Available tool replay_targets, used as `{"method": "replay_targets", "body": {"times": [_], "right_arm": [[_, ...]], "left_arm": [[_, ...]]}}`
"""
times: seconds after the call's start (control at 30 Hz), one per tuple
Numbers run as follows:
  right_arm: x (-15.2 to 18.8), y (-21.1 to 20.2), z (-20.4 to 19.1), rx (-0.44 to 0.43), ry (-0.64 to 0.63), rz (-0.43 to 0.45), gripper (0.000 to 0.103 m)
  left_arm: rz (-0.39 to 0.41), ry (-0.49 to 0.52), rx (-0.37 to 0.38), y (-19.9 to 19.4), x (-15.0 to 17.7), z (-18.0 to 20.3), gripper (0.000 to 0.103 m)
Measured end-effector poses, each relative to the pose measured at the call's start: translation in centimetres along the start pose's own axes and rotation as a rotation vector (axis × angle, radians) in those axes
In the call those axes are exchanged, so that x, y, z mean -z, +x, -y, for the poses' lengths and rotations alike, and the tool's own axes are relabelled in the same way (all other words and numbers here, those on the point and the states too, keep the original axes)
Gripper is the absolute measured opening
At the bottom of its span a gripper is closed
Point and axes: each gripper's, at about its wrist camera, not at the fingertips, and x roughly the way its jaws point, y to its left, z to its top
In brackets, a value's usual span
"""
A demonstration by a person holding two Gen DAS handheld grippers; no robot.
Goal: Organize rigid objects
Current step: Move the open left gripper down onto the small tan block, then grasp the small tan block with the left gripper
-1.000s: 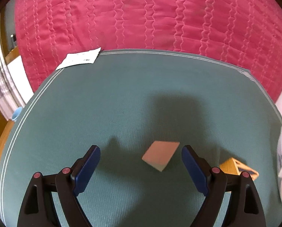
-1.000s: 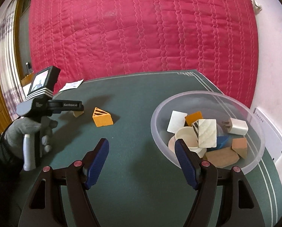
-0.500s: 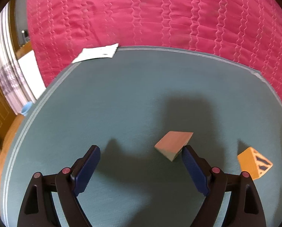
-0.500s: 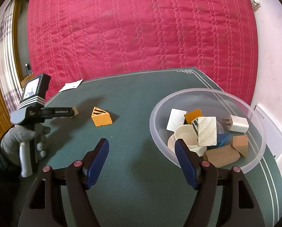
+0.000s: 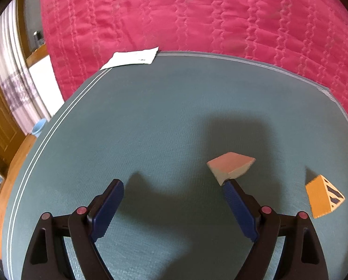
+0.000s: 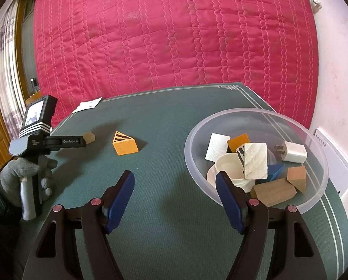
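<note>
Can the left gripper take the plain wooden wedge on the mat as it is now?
Probably not yet: the left gripper is open, but the wooden wedge lies off-centre by its right fingertip. Nothing blocks a small shift right.

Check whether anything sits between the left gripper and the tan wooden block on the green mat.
Nothing visible does. The left gripper is open, and the tan wooden block lies just past its right-hand finger, off centre rather than between the fingers. The orange wedge sits apart, further right, out of the path.
</note>
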Motion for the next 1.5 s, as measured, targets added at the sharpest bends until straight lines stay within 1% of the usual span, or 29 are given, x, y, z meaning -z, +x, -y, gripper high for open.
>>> {"method": "replay_targets", "body": {"times": [0.1,0.2,0.33,0.43,0.53,0.63,0.7,0.73,0.77,0.8,0.87,0.9,0.93,1.0,1.03,1.17,1.33,1.43,1.5], "right_arm": [[0.0,0.0,0.0,0.0,0.0,0.0,0.073],[0.1,0.0,-0.1,0.0,-0.002,-0.001,0.073],[0.1,0.1,-0.1,0.001,-0.002,-0.001,0.073],[0.1,0.1,-0.1,-0.001,-0.001,-0.002,0.073],[0.2,0.2,-0.2,-0.003,0.0,-0.004,0.073],[0.3,0.2,-0.2,-0.003,-0.001,-0.005,0.073],[0.3,0.2,-0.2,-0.003,-0.001,-0.005,0.073],[0.3,0.2,-0.2,-0.003,-0.001,-0.005,0.073],[0.3,0.2,-0.2,-0.003,-0.001,-0.006,0.073],[0.3,0.2,-0.2,-0.004,-0.001,-0.006,0.073],[0.4,0.3,-0.2,-0.005,-0.002,-0.009,0.073],[0.4,0.3,-0.2,-0.004,-0.001,-0.01,0.073],[0.4,0.4,-0.2,-0.005,-0.001,-0.012,0.073],[0.5,0.5,-0.2,-0.004,-0.001,-0.016,0.073],[0.5,0.5,-0.2,-0.004,0.0,-0.018,0.073],[0.6,0.7,-0.1,0.004,0.009,-0.032,0.073],[0.4,0.9,-0.5,0.016,0.005,-0.046,0.073],[0.3,1.3,-1.3,-0.014,0.0,-0.073,0.073],[0.0,1.7,-2.3,-0.054,-0.016,-0.092,0.073]], "left_arm": [[0.0,-0.027,-0.024,0.2,-0.2,-0.6,0.09],[0.025,-0.031,0.004,-0.4,-0.1,-0.7,0.09],[0.058,0.031,0.059,-1.4,0.4,0.4,0.09],[0.066,0.066,0.097,-1.7,0.7,1.3,0.09],[0.068,0.092,0.103,-1.6,0.6,2.2,0.09],[0.043,0.095,0.115,-0.8,0.1,2.6,0.084],[0.013,0.087,0.119,0.0,-0.5,2.7,0.075],[-0.001,0.083,0.121,0.5,-0.6,2.8,0.073],[0.003,0.078,0.121,0.6,-0.9,2.7,0.071],[0.003,0.079,0.123,0.6,-1.0,2.8,0.067],[0.006,0.083,0.125,0.8,-1.2,2.9,0.062],[0.01,0.085,0.128,0.8,-1.3,3.0,0.056],[0.016,0.091,0.134,0.8,-1.3,3.1,0.052],[0.024,0.099,0.149,0.5,-0.9,3.1,0.035],[0.027,0.102,0.157,0.5,-0.8,3.1,0.032],[0.032,0.091,0.181,0.3,-0.7,2.8,0.032],[0.038,0.079,0.187,-0.2,-0.3,2.7,0.032],[0.052,0.084,0.187,-0.7,-0.1,2.8,0.032],[0.069,0.093,0.186,-1.3,0.1,2.9,0.032]]}}
